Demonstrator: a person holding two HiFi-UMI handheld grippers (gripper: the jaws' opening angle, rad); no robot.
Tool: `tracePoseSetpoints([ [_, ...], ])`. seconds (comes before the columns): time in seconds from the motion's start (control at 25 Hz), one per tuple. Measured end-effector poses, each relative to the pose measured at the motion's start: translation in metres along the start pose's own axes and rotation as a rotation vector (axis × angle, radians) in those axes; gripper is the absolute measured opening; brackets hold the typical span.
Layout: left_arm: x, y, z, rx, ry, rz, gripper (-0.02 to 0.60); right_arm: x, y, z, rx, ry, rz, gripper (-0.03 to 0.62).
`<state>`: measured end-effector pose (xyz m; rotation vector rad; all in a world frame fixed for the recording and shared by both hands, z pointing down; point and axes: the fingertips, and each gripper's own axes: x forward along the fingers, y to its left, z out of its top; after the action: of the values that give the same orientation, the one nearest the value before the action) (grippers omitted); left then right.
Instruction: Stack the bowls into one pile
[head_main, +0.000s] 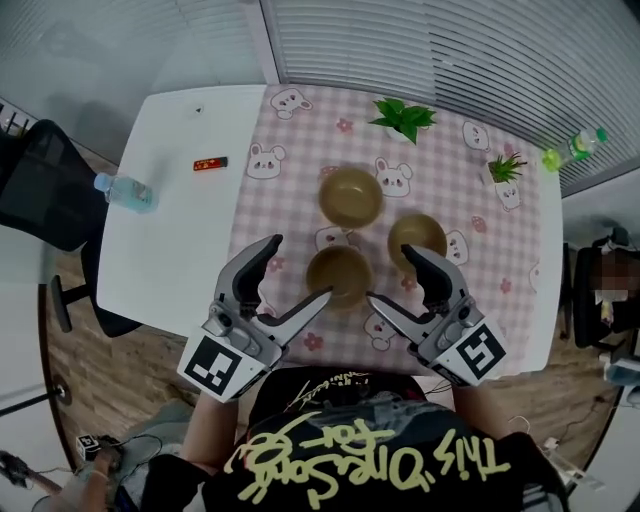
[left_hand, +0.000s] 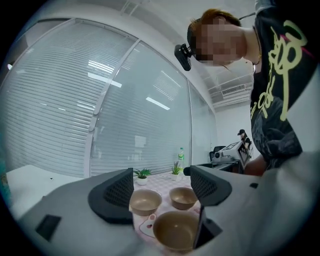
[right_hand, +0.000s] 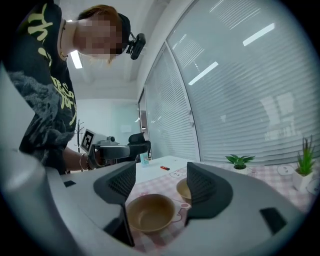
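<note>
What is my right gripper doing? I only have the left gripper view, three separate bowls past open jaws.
Observer: The right gripper is open and empty, aimed at the nearest bowl.
Operator: Where do both grippers sit around that bowl?
Observer: Head view: left gripper on its left, right gripper on its right, neither gripping it.
Operator: Anything on the white tabletop?
Observer: A water bottle lies near its left edge.
</note>
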<state>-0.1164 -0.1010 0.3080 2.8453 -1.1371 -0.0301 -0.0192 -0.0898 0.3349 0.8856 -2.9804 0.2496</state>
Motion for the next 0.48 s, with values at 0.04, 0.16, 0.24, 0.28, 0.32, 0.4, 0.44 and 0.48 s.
tracePoseSetpoints([
  [0.04,-0.001,0.001,-0.008,-0.009,0.024,-0.014,0.356,0.000,0.001,-0.006,0.000,0.018,0.000,0.301],
  [0.16,-0.005,0.003,-0.033,-0.025,0.115,-0.047,0.356,0.002,0.004,-0.023,0.004,0.068,0.010,0.301],
  [0.24,-0.004,0.004,-0.037,-0.029,0.100,-0.071,0.357,0.003,0.008,-0.033,0.004,0.092,0.024,0.301],
  [0.28,-0.004,0.005,-0.038,-0.031,0.095,-0.084,0.357,0.004,0.010,-0.037,-0.002,0.105,0.031,0.301],
  [0.32,-0.005,0.005,-0.044,-0.036,0.116,-0.097,0.358,0.004,0.011,-0.042,-0.011,0.119,0.035,0.301],
  [0.4,-0.009,0.004,-0.055,-0.039,0.171,-0.119,0.360,0.004,0.014,-0.050,-0.016,0.150,0.037,0.301],
  [0.44,-0.010,0.004,-0.058,-0.037,0.183,-0.130,0.360,0.004,0.015,-0.054,-0.014,0.162,0.037,0.301],
  [0.48,-0.011,0.003,-0.061,-0.035,0.189,-0.141,0.360,0.004,0.016,-0.057,-0.015,0.171,0.039,0.301],
])
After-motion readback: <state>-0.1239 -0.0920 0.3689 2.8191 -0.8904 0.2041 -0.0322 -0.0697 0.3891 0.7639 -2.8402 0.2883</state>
